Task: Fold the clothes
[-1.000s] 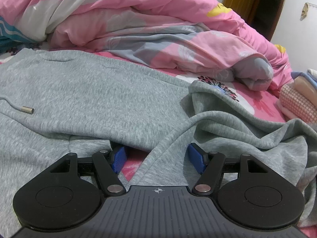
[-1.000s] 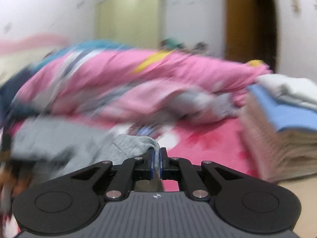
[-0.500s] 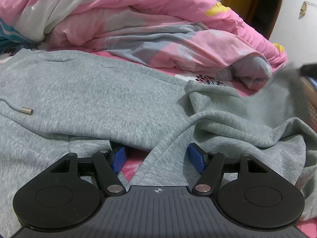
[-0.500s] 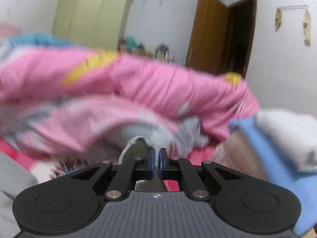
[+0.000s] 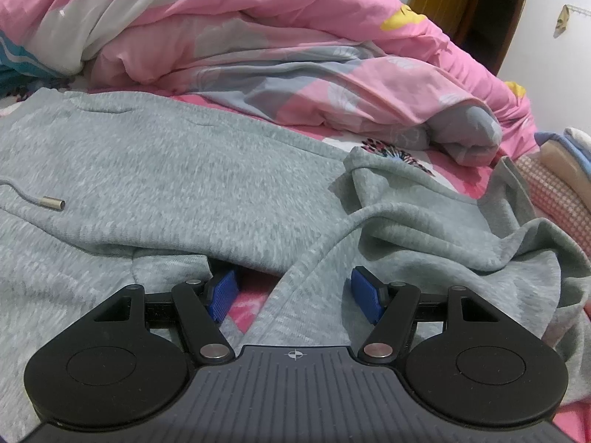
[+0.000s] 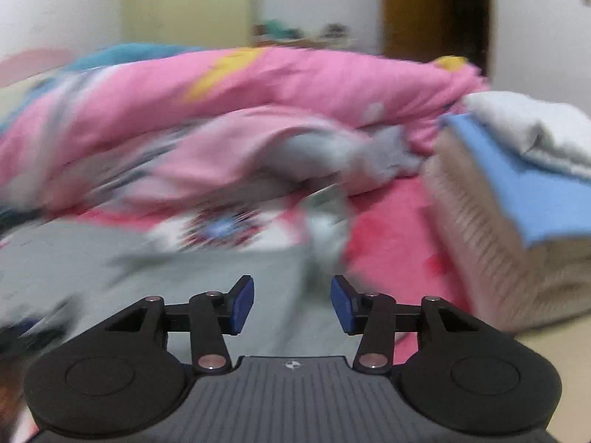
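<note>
Left wrist view: the left gripper [image 5: 293,293] stood wide, unmoved, gripping nothing, with a fold of the grey sweatshirt [image 5: 177,177] between its pads on the pink sheet [image 5: 465,181]. Its far edge, lifted a half-second earlier, lay slack again.

Right wrist view: the right gripper [image 6: 291,304], previously pinching grey fabric, was opening, nothing between its pads; the fold looked released. No legible writing.

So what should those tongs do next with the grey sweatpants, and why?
Probably close the left tongs on the grey sweatpants. A strip of the cloth already lies between their open blue pads, and the right tongs are opening with nothing pinched, so that leg looks let go.
</note>
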Demonstrator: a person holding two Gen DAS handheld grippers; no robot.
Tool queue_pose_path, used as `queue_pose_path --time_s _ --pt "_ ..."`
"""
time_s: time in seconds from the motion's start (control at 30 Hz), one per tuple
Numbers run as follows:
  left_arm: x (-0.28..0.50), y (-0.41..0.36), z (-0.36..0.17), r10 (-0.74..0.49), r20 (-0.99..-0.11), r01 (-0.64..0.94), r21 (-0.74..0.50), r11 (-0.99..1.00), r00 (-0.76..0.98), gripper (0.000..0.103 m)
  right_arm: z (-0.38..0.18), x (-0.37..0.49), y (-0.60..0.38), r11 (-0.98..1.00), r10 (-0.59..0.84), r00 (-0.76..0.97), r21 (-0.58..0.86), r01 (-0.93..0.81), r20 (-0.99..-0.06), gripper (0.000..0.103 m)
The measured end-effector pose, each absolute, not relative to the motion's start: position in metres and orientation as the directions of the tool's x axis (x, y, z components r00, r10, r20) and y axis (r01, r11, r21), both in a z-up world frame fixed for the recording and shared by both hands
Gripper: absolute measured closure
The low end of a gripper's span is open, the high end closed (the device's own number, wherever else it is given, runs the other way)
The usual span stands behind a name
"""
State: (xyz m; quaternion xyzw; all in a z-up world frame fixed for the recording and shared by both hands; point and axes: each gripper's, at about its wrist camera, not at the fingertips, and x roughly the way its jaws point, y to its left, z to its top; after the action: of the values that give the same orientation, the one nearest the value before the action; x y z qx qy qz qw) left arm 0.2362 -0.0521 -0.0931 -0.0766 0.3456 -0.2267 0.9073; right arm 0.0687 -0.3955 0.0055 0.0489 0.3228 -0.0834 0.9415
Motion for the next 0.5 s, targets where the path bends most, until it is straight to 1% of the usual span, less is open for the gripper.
queue_pose_path --time_s 0.07,0.2,0.27,0.3,0.33,0.37,0.43,0.5 --pt "0.235 -0.051 -0.093 -0.466 -0.591 0.357 -0.3 0.884 0.658 0.037 -0.001 0.053 -0.369 0.994 -0.073 0.765 0.018 0.109 -0.64 0.045" --pt "0.234 -0.047 -0.092 -0.472 -0.587 0.356 -0.31 0.882 0.658 0.037 -0.024 0.038 -0.307 0.996 -0.024 0.741 -0.083 -0.043 -0.671 0.045" --pt "0.233 -0.045 -0.092 -0.476 -0.586 0.357 -0.314 0.88 0.656 0.037 -0.037 0.04 -0.277 0.976 -0.039 0.741 -0.183 -0.114 -0.671 0.045" --pt "0.233 -0.044 -0.092 -0.477 -0.586 0.358 -0.316 0.879 0.655 0.037 -0.046 0.041 -0.263 0.957 -0.072 0.74 -0.257 -0.138 -0.668 0.045" --pt "0.233 -0.043 -0.091 -0.479 -0.585 0.359 -0.318 0.878 0.654 0.037 -0.057 0.043 -0.254 0.934 -0.114 0.737 -0.325 -0.149 -0.666 0.047" --pt "0.233 -0.043 -0.091 -0.481 -0.585 0.359 -0.319 0.877 0.653 0.037 -0.069 0.047 -0.248 0.913 -0.156 0.723 -0.378 -0.155 -0.673 0.051" --pt "0.233 -0.041 -0.091 -0.483 -0.584 0.358 -0.325 0.875 0.652 0.037 -0.086 0.052 -0.25 0.896 -0.214 0.693 -0.42 -0.14 -0.688 0.083" --pt "0.233 -0.04 -0.091 -0.487 -0.583 0.353 -0.335 0.874 0.651 0.038 -0.084 0.052 -0.259 0.909 -0.229 0.694 -0.405 -0.098 -0.682 0.092"
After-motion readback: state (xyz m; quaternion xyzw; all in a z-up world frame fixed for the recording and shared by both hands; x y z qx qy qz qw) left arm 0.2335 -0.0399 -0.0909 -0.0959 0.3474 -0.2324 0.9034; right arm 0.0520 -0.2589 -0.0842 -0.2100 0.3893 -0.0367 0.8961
